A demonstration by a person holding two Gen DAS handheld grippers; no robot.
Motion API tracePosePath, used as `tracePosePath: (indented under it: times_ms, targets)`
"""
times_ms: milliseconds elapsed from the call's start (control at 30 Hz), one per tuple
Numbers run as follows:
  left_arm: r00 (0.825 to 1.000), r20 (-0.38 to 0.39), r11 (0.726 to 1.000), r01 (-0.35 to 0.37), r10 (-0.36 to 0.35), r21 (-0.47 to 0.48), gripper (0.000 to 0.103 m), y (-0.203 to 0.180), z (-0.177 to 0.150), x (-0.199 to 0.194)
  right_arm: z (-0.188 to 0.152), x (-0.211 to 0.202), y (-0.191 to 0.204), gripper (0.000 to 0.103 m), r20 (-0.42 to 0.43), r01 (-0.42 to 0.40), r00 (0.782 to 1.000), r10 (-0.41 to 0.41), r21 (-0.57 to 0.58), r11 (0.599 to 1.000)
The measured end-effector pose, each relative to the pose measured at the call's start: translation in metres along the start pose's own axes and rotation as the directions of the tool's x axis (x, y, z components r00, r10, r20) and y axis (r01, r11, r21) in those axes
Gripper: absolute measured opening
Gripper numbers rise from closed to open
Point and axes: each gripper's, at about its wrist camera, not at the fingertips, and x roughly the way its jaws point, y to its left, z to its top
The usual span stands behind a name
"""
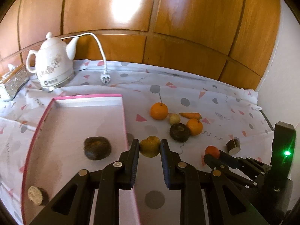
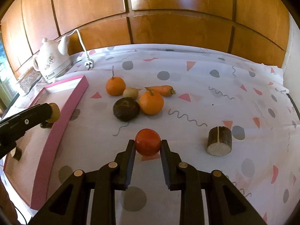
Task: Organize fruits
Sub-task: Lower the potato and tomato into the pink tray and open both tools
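The left gripper (image 1: 149, 148) clamps a yellow-brown fruit (image 1: 149, 146) between its two fingers, held just right of the pink tray's (image 1: 124, 116) right wall. Inside the tray, a cut log-like piece (image 1: 36, 195) lies at the near left, and a dark round fruit (image 1: 97, 148) sits farther in, near the middle.

The right gripper (image 2: 147, 148) is closed on a red tomato (image 2: 147, 142), pinched from both sides over the patterned tablecloth (image 2: 206, 71); whether the tomato still touches the cloth cannot be told. To its right on the cloth stands a short brown cut cylinder (image 2: 219, 141), well apart from the other produce.

Farther away, a cluster lies in the middle of the cloth: a dark round fruit (image 2: 126, 108) touching an orange (image 2: 151, 102) on its right, a small pale yellow fruit (image 2: 130, 93) behind them, a carrot (image 2: 161, 90) lying to the far right of it, and a second orange with a stem (image 2: 115, 85) at the far left.

At the far left, against the wooden panels (image 2: 180, 30), stands a white kettle (image 1: 53, 63), its cord and plug (image 1: 105, 78) lying on the cloth beside it.
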Motion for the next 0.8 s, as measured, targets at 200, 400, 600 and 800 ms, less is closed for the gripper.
tracePosePath:
  times_ms: [200, 400, 600, 800]
  targets:
    - [1.0, 0.017, 0.999, -0.022, 0.023, -0.032, 0.023, 0.02, -0.005, -0.016, 0.0, -0.011, 0.016, 0.027, 0.008, -0.042, 0.999, 0.043, -0.021, 0.999]
    - [0.996, 0.043, 0.995, -0.075, 0.078, -0.072, 0.023, 0.049, -0.009, -0.034, 0.004, -0.022, 0.044, 0.027, 0.022, -0.11, 0.994, 0.112, -0.076, 0.991]
    - [0.989, 0.049, 0.984, -0.13, 0.137, -0.125, 0.023, 0.079, -0.012, -0.043, 0.009, -0.032, 0.079, 0.027, 0.029, -0.185, 0.981, 0.192, -0.152, 0.971]
    - [0.982, 0.053, 0.971, -0.173, 0.184, -0.166, 0.023, 0.103, -0.014, -0.049, 0.009, -0.041, 0.115, 0.027, 0.017, -0.251, 0.965, 0.262, -0.223, 0.942]
